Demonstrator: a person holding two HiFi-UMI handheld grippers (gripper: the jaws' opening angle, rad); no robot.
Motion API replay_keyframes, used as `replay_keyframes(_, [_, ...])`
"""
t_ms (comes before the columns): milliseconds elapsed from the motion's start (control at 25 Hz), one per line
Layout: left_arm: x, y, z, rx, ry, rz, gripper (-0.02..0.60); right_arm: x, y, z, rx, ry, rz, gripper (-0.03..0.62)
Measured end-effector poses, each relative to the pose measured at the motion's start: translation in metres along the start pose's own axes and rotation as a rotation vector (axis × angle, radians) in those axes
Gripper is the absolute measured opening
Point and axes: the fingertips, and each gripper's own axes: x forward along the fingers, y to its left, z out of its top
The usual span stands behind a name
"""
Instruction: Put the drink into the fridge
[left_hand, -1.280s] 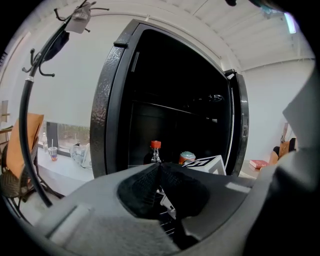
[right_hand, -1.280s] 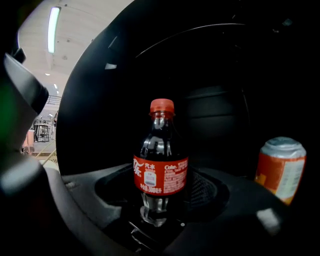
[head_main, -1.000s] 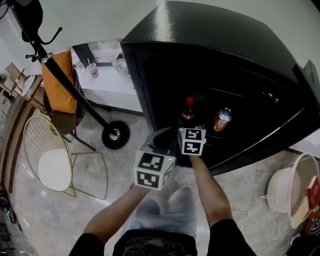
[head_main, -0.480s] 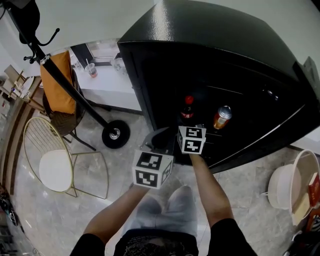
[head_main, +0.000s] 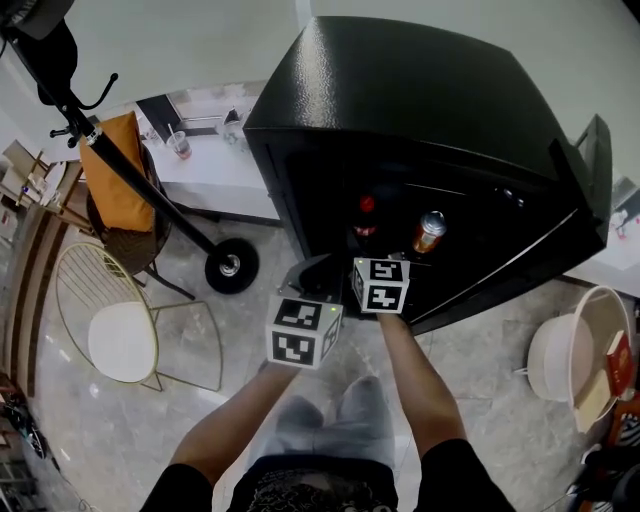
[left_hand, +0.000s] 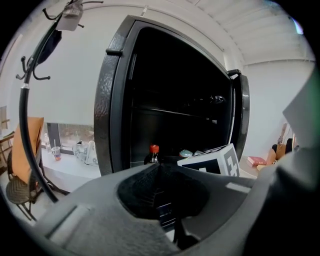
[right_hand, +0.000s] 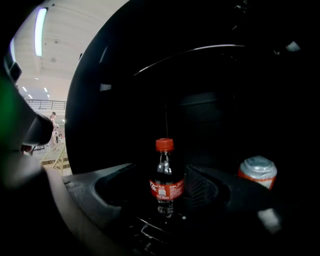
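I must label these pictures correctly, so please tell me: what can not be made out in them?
Can: right gripper view, lower part behind the right claw; print too dark.
Bottle: left gripper view, only cap and neck show above the left claw.
Fridge, upper shelves: all views, contents lost in shadow.

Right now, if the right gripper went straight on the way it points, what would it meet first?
Probably the cola bottle, upright in the fridge, centred between the open jaws of the right gripper. The can sits further right. Depth is unclear.
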Motion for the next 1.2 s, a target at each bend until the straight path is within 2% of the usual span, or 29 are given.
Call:
replay_keyframes(360, [-0.032,-0.014,0.060,0.005,0.020,-0.006,0.005,-0.058,0.021,0.065,0.005,0.042,0.041,0.303])
replay_keyframes(880, [-0.093,-0.032,0.145,0.021,-0.007,-0.008,0.005,-0.153,0.050,0.181,-0.075,0.042,0.029,0.183])
replay_keyframes(1200, [-0.140,-0.049,0.165,0.026,-0.044,-0.050,0.005,-0.217,0.079,0.221,-0.075,0.023,0.000,0.142])
